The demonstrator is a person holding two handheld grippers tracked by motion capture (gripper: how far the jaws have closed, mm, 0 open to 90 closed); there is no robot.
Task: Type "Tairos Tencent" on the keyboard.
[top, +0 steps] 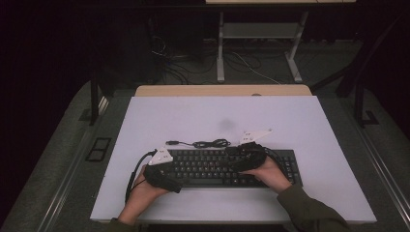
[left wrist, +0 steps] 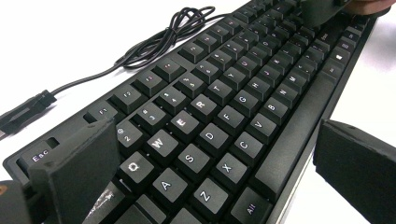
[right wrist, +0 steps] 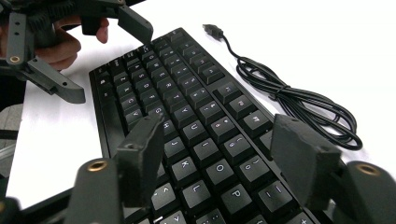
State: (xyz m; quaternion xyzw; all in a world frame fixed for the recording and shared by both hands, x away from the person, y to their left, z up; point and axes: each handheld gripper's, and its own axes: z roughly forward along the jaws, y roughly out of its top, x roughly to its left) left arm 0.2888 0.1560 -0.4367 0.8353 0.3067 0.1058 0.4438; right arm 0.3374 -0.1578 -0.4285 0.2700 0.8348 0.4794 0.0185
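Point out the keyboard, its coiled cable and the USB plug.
keyboard (top: 208,166): high view, on the middle key rows.
coiled cable (right wrist: 299,105): right gripper view, on the bundled loops.
USB plug (right wrist: 212,30): right gripper view, on the plug's body.

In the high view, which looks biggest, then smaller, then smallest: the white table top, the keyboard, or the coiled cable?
Largest to smallest in the high view:
1. White table top
2. Keyboard
3. Coiled cable, a thin bundle lying just behind the keyboard

No ties here; each looks clearly smaller than the one before.
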